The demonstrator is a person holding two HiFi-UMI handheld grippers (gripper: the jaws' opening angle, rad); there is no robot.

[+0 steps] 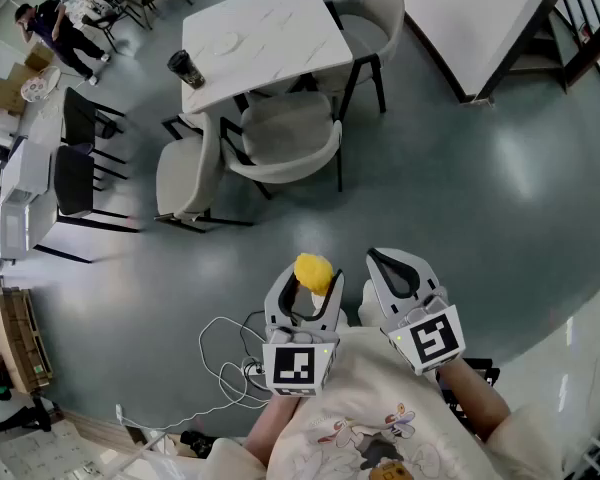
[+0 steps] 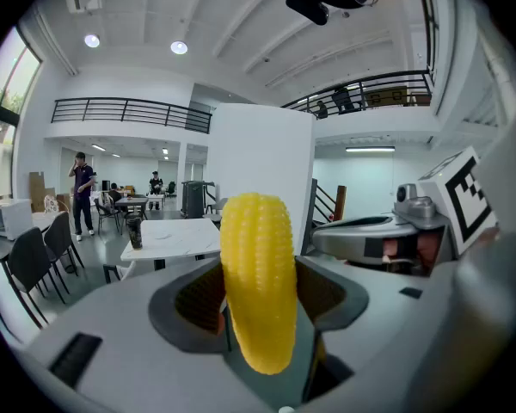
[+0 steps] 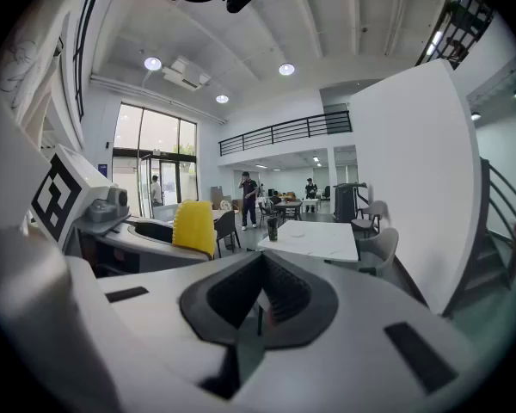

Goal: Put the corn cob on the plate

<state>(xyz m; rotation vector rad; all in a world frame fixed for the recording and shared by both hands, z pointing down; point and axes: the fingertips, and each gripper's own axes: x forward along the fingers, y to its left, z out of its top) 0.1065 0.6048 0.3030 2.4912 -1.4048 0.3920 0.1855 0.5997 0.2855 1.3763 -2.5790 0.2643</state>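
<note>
White marble counter is standing far off, with a dark cup sitting at its left edge. Left tool, near, is clamping the yellow corn cob between its jaws. Right tool, just beside it, is showing jaws pressed together, gripping nothing.

Corn cob upright in left hand-held gripper (white table behind)

The head view looks steeply down at the floor, with the left gripper and right gripper close below. Each gripper view looks outward, close along its own fingers. All share the white surface and, seemingly, its cup.
</note>
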